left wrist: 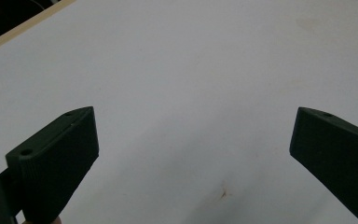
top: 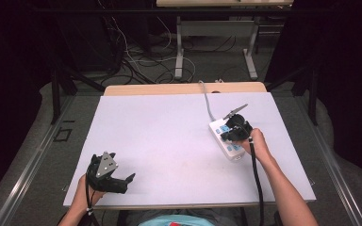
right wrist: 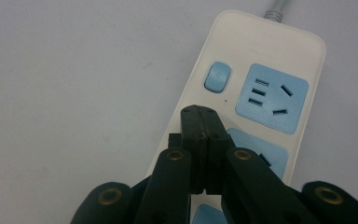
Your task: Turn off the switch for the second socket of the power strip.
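White power strip (right wrist: 242, 116) under your right gripper (right wrist: 200, 116), jaws pressed together, empty | its grey cable (top: 207, 101) visible from above | left gripper (left wrist: 193, 140) gapes wide, empty, over bare table (left wrist: 191, 70).

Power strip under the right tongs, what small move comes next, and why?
Probably ease the right tongs forward and down onto the blue switch. Their jaws are shut into one blunt tip that hangs over the power strip just short of that switch, which suits a press. The left tongs stand open over bare table.
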`<state>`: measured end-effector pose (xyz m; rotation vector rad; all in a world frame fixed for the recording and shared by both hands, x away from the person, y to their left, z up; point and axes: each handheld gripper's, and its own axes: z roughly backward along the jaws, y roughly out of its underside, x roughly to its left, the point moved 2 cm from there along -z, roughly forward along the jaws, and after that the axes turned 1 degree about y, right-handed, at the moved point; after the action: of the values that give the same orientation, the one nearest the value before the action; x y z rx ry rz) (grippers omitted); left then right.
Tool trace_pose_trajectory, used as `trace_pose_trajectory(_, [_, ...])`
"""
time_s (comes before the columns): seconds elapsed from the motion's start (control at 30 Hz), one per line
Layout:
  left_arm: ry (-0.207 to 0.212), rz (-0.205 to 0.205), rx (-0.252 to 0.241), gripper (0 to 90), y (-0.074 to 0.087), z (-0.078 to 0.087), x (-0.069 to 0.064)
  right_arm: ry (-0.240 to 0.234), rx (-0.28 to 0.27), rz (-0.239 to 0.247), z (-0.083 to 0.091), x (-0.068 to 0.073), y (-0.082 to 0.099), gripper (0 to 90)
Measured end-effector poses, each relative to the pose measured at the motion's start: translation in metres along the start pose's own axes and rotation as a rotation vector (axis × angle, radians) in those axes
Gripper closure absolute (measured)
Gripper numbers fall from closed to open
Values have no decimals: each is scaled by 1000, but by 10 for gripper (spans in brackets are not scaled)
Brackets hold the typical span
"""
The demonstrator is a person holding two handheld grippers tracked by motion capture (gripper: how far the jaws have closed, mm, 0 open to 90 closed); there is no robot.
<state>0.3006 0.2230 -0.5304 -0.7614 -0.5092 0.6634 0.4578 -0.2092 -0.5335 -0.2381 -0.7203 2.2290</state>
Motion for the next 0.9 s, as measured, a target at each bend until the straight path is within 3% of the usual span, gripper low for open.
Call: trace_pose_trajectory(0.9, [-14,-20,3,12,0,3,-1,12,-7,-8,0,0,0,900])
